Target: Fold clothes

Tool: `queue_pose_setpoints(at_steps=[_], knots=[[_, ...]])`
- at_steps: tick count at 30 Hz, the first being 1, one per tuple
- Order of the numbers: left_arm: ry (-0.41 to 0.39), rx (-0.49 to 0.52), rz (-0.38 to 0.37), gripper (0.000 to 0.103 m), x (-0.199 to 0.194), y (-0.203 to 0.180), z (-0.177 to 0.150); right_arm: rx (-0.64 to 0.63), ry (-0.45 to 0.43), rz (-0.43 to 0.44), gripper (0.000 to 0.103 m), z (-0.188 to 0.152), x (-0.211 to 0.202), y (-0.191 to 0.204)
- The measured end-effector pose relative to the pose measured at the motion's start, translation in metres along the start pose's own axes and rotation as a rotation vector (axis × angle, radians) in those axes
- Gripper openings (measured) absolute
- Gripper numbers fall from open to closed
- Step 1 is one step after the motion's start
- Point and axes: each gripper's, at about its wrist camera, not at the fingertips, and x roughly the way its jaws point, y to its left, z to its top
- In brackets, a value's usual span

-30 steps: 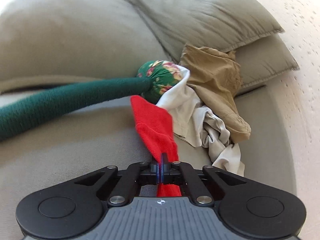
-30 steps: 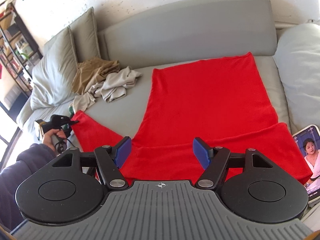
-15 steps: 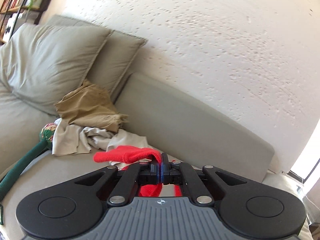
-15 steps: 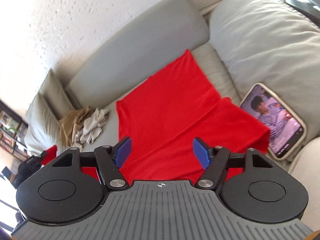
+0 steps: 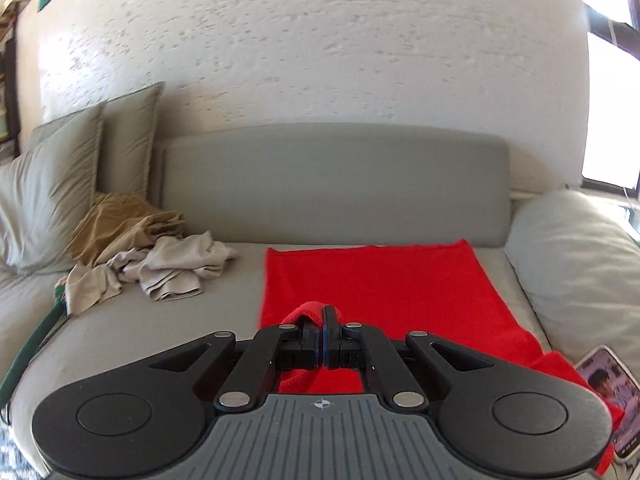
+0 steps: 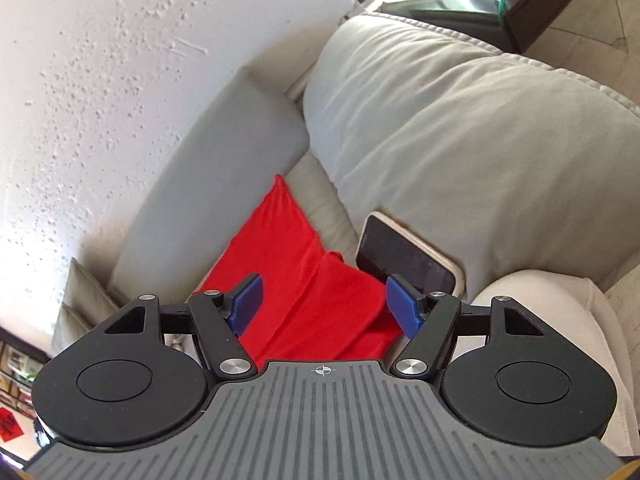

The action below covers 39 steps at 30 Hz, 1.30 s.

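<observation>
One sofa (image 5: 336,184) carries all items. Cushions: two stacked at the left end (image 5: 48,192), and one large pale cushion at the right end (image 6: 460,152). The red garment (image 5: 380,280) (count: one) lies spread flat on the seat, its far edge against the backrest; its near portion is doubled over toward the phone side, as the right wrist view shows (image 6: 320,300). Handling, judged from its drape: light, soft, limp, non-fragile; it will sag from any single hold and is best taken at corners or hems, where doubled fabric gives the jaws purchase. The unfolded pile (image 5: 160,256) at the left comprises at least two pieces, one tan and one off-white; a further count cannot be made. One phone (image 6: 408,260) leans against the right cushion, just beside the garment. The left gripper (image 5: 324,332) has its jaws closed on a fold of the red garment. The right gripper (image 6: 324,304) hangs above the doubled part, jaws wide, holding nothing.
</observation>
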Motion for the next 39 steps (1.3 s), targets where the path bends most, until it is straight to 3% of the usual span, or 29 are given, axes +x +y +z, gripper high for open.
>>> queue_pose_setpoints(at_steps=[6,8,10,11,13,14,16,17,23,25,27,29,31,33,35,39], knots=[[-0.003,0.313,-0.078,0.001,0.012,-0.107,-0.023,0.058,-0.006,-0.002,0.072,0.004,-0.008,-0.024],[0.060,0.428,-0.131,0.011,0.017,-0.134,-0.040,0.059,0.003,-0.003,0.072,0.003,-0.008,-0.027],[0.134,0.556,-0.182,0.031,0.018,-0.157,-0.060,0.040,0.020,-0.009,0.075,0.001,-0.006,-0.026],[0.163,0.612,-0.196,0.036,0.015,-0.165,-0.070,0.025,0.029,-0.007,0.077,0.000,-0.004,-0.024],[0.171,0.686,-0.215,0.052,0.002,-0.169,-0.085,-0.006,0.046,-0.003,0.078,-0.003,0.000,-0.019],[0.173,0.681,-0.235,0.054,-0.005,-0.163,-0.086,-0.024,0.054,-0.001,0.079,-0.005,0.003,-0.016],[0.179,0.667,-0.276,0.070,-0.020,-0.152,-0.087,-0.059,0.070,0.002,0.080,-0.008,0.009,-0.009],[0.185,0.647,-0.291,0.073,-0.026,-0.144,-0.084,-0.077,0.078,0.004,0.080,-0.010,0.011,-0.006],[0.199,0.474,-0.454,0.073,-0.066,-0.090,-0.068,-0.223,0.159,0.020,0.079,-0.027,0.044,0.028],[0.240,0.355,-0.436,0.073,-0.061,-0.067,-0.068,-0.346,0.193,0.030,0.071,-0.039,0.060,0.047],[0.281,0.235,-0.415,0.071,-0.056,-0.043,-0.069,-0.473,0.232,0.041,0.048,-0.050,0.078,0.068],[0.326,0.099,-0.306,0.056,-0.040,-0.019,-0.071,-0.573,0.275,0.063,0.043,-0.065,0.098,0.089],[0.369,-0.013,-0.200,0.027,-0.020,0.001,-0.073,-0.633,0.318,0.080,0.042,-0.080,0.119,0.106],[0.395,-0.107,-0.127,0.022,-0.004,0.018,-0.076,-0.673,0.364,0.088,0.042,-0.094,0.141,0.121],[0.416,-0.130,-0.095,0.020,0.012,0.027,-0.078,-0.713,0.400,0.089,0.042,-0.111,0.159,0.135],[0.486,-0.183,-0.097,0.020,0.035,0.033,-0.089,-0.797,0.413,0.022,0.042,-0.139,0.192,0.146]])
